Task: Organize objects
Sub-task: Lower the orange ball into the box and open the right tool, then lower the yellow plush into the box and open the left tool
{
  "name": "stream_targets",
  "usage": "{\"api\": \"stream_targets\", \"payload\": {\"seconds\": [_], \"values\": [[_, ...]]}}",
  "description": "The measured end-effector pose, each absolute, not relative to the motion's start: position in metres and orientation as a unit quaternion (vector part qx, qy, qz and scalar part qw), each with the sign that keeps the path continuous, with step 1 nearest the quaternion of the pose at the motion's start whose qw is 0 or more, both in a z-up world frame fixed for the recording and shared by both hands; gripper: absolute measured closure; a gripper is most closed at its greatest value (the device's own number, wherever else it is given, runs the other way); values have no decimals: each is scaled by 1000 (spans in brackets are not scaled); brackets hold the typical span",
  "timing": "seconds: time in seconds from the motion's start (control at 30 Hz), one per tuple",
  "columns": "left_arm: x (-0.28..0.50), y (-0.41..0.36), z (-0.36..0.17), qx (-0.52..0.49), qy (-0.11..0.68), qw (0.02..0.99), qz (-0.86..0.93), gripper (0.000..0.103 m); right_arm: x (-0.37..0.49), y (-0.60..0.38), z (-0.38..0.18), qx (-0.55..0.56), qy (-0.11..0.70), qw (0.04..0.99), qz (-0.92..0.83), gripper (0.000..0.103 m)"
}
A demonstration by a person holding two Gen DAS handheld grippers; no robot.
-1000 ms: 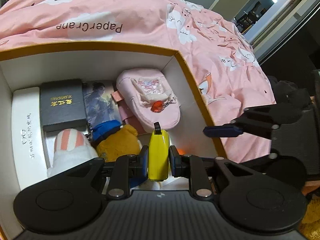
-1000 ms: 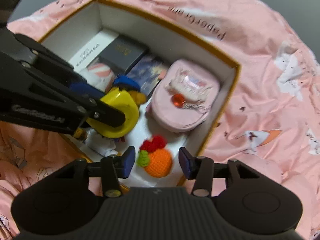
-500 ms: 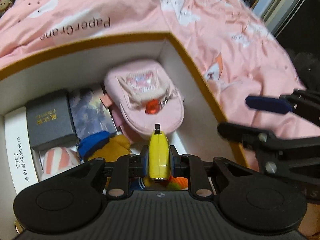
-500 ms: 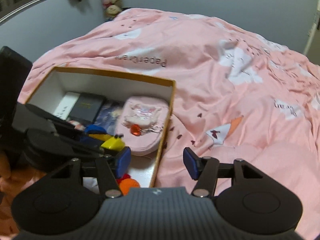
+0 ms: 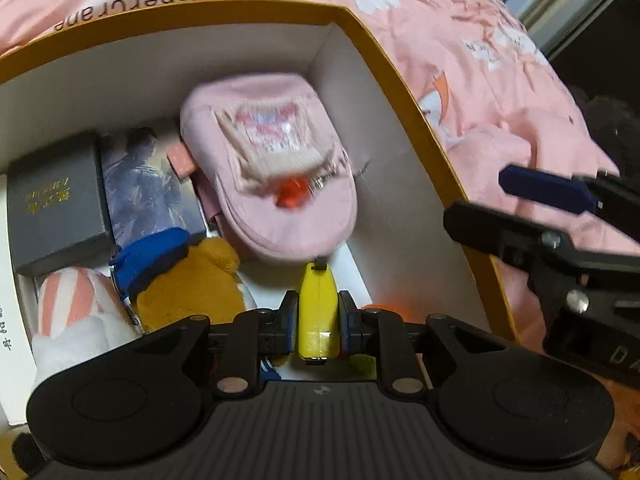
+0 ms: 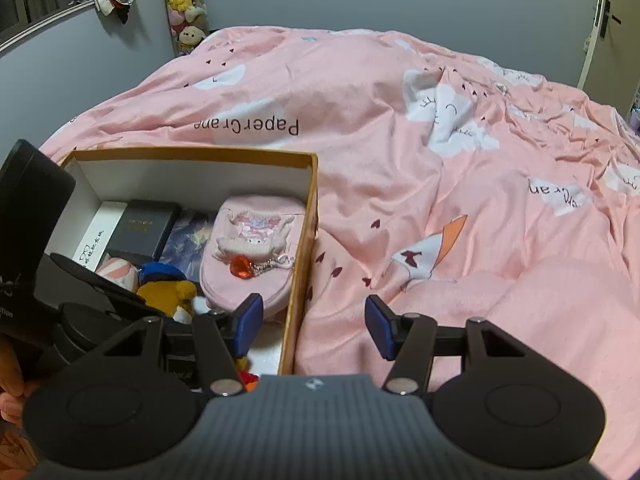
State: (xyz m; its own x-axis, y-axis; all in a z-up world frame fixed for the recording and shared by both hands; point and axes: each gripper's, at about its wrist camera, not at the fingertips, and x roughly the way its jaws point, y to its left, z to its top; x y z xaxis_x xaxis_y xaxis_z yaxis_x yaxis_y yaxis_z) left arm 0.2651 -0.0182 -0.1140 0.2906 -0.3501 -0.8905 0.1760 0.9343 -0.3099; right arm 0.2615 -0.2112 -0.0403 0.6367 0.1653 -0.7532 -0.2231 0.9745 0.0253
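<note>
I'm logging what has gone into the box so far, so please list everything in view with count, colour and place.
box: one, white inside with a mustard rim, on the bed
bedcover: one, pink with white clouds, under the box
pouch: one, pink with a red charm, far right corner of the box
dark case: one, grey-black with gold lettering, left part of the box
picture card: one, bluish, between dark case and pouch
white case: one, along the left wall
plush toy: one, mustard with a blue cap, near middle
striped plush: one, white and pink, near left
yellow object: one, clamped in the left gripper over the box
soft toys: several, against the far wall
right gripper: open, empty, over the box's right edge
</note>
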Motion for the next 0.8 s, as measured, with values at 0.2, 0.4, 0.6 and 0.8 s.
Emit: {"api": "stream_targets", "payload": {"seconds": [0.2,0.4,0.6,0.8], "values": [[258,-12,-95,-52,550,816,-167,77,261,-209,-43,-40,413,903,109,45],[253,-14,-95,-8,564,812,-151,83,261,-209,-43,-38,413,903,109,45],[248,-10,-89,-65,545,815,-187,84,260,-212,-43,-35,413,905,102,45],[254,-22,-97,-91,552,798,-223,88,259,-215,-43,-29,411,907,94,45]]}}
